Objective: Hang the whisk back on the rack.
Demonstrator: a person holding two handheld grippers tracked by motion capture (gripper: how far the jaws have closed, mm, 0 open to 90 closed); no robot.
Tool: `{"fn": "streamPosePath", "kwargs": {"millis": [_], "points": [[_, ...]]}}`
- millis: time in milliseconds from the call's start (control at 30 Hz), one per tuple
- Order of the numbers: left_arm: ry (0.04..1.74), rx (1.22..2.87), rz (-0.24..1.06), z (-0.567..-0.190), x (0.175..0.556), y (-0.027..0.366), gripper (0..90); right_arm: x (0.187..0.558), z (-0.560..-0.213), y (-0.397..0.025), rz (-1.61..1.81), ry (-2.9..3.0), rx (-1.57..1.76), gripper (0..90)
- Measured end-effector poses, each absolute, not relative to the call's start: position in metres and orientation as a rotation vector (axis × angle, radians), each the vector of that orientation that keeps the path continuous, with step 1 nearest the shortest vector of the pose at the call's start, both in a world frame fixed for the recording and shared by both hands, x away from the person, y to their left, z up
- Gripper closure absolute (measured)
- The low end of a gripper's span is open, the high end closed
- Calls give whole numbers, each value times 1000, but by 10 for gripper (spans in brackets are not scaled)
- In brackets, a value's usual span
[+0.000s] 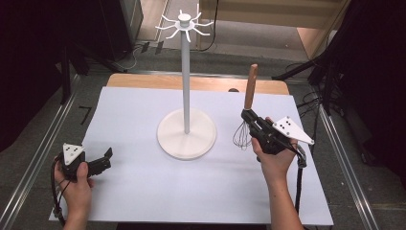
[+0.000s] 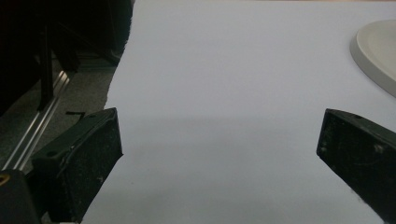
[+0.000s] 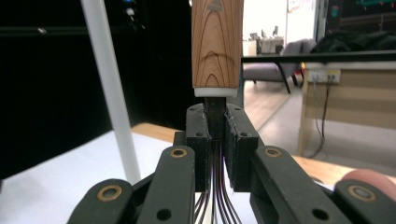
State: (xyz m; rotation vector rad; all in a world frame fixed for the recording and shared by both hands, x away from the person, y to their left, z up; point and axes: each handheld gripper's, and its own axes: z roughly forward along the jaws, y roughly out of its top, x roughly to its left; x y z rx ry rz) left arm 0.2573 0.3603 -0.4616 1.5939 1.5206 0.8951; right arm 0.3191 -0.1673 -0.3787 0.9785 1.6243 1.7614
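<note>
A whisk [image 1: 249, 96] with a wooden handle [image 3: 217, 44] stands upright, handle up and wire loops [image 1: 242, 135] down. My right gripper [image 1: 250, 117] is shut on its dark neck [image 3: 215, 114] just below the handle, right of the stand. A white hook stand [image 1: 186, 72] rises from a round base [image 1: 186, 134] at the table's middle, with hooks [image 1: 184, 25] at its top. My left gripper [image 1: 103, 160] rests at the table's near left, jaws wide open over bare white cover with nothing between them. Its fingers [image 2: 88, 154] frame the white surface in the left gripper view.
A white sheet [image 1: 134, 191] covers the table, with a wooden strip [image 1: 143, 81] along the far edge. The edge of the stand's base [image 2: 378, 56] shows at the upper right of the left gripper view. Metal rails [image 1: 38, 158] run along both sides.
</note>
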Motion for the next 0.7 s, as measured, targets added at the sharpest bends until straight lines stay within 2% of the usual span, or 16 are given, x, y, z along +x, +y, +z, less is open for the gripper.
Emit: {"fn": "streamPosePath", "kwargs": {"millis": [700], "points": [[1522, 1590, 894, -462, 257, 360, 7, 310, -358, -148, 1849, 1550, 851, 830]]}}
